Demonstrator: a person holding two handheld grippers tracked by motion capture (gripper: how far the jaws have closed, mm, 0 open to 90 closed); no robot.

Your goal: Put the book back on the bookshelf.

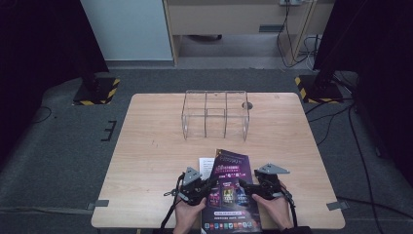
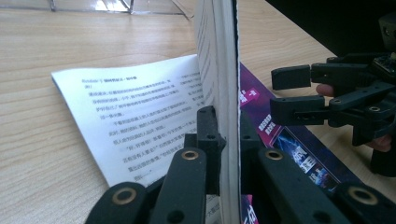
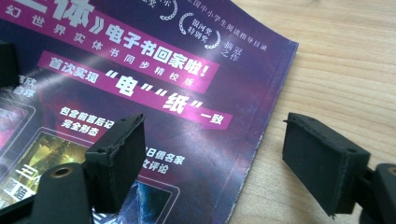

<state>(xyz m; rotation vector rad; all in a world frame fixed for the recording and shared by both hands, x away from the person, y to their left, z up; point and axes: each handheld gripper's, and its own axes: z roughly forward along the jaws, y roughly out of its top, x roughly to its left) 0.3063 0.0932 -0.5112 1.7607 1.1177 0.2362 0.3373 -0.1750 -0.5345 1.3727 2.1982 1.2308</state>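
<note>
Nearest the person, at the front edge of the wooden table (image 1: pixel 146 141), lies a thin purple booklet (image 1: pixel 230 192) with a glossy printed cover, and both tongs work on it. The left gripper (image 2: pixel 229 140) is clenched on the booklet's left edge: in the left gripper view its jaws pinch a thin sheaf of leaves that stands up on edge between them, with a printed white page (image 2: pixel 135 121) lying flat on the wood beside it. The right gripper (image 3: pixel 212 158) is released, one jaw poised over the cover and the other over bare wood, straddling the booklet's right edge (image 3: pixel 261 135) without pressing it. The booklet looks light and limp; it will likely sag or fan open if lifted by one corner, and the slick cover may slide in the pads. A grip on both long edges, or near the spine, seems safest. Farther back, well apart, stands a clear partitioned organiser (image 1: pixel 215 114).
</note>
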